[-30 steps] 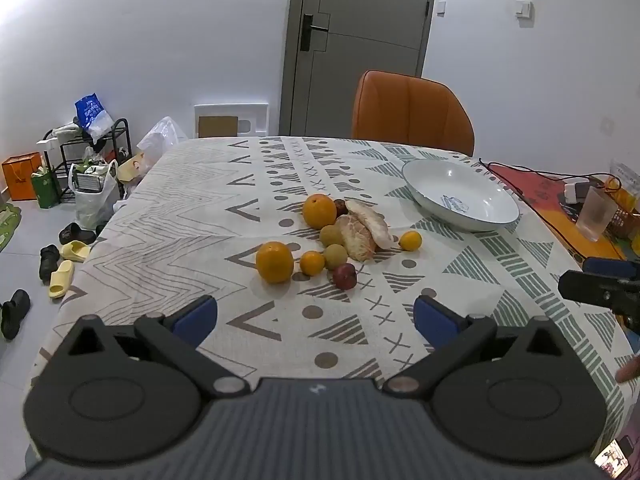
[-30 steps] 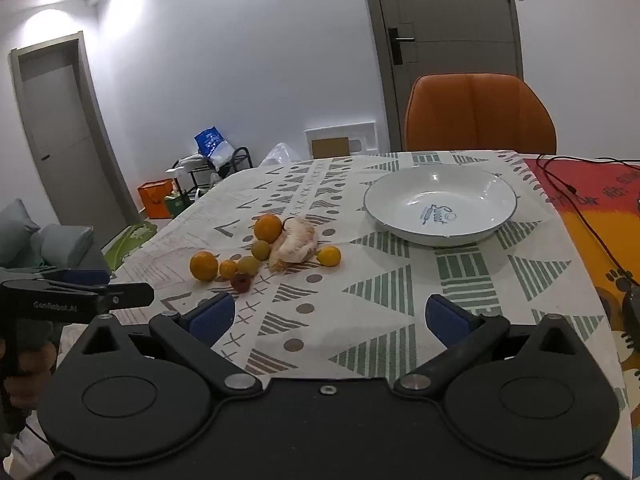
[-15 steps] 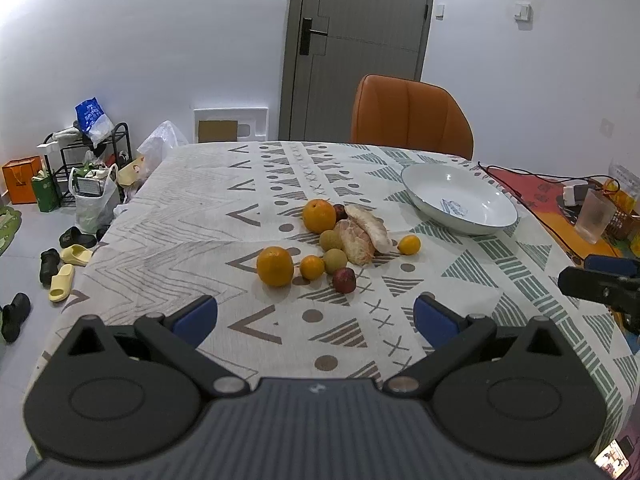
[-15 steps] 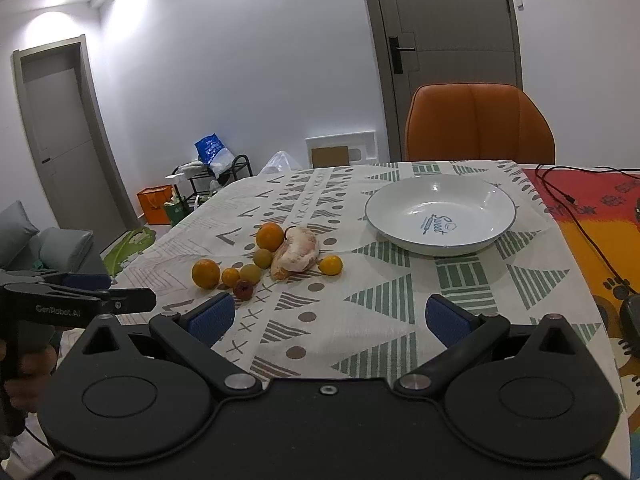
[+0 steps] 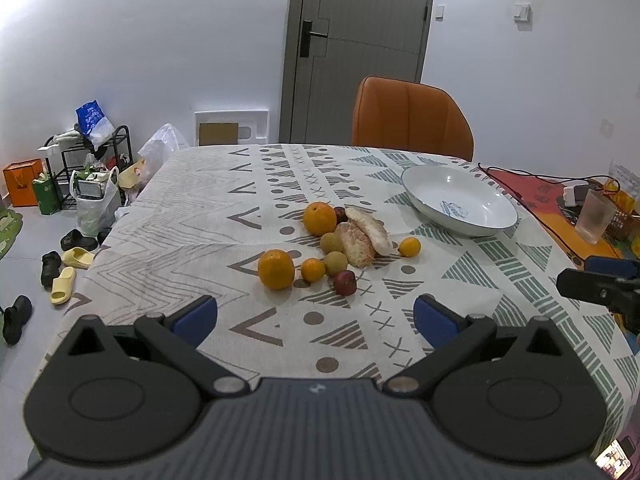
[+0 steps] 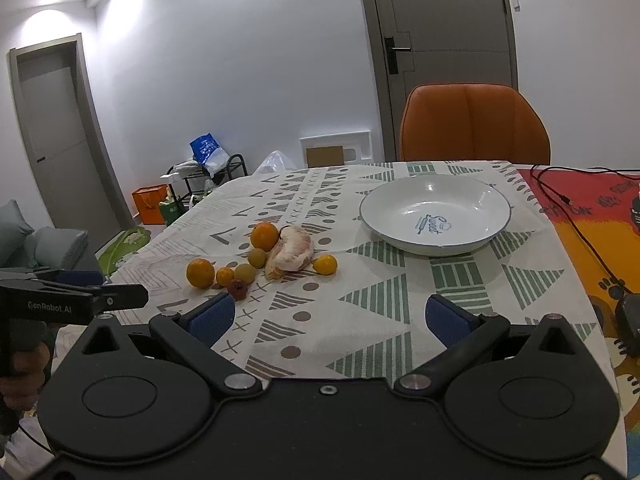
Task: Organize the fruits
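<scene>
Hovering above the table's near edge, the left gripper (image 5: 315, 316) and right gripper (image 6: 327, 317) both gape wide, holding nothing; fruits (image 5: 340, 244) cluster mid-tablecloth (image 5: 208, 216), left of the white bowl (image 6: 435, 216)

Table: patterned tablecloth (image 5: 224, 216) covers it, red-orange mat (image 6: 592, 240) along its right edge.
Bowl: white bowl (image 6: 435, 216) sits right of the fruit, apart.
Fruit cluster: 2 oranges (image 5: 276, 269), peeled pomelo segments (image 6: 290, 258), small round fruits, bunched mid-table.
Cable: black cable (image 6: 560, 196) lies across the mat.
</scene>
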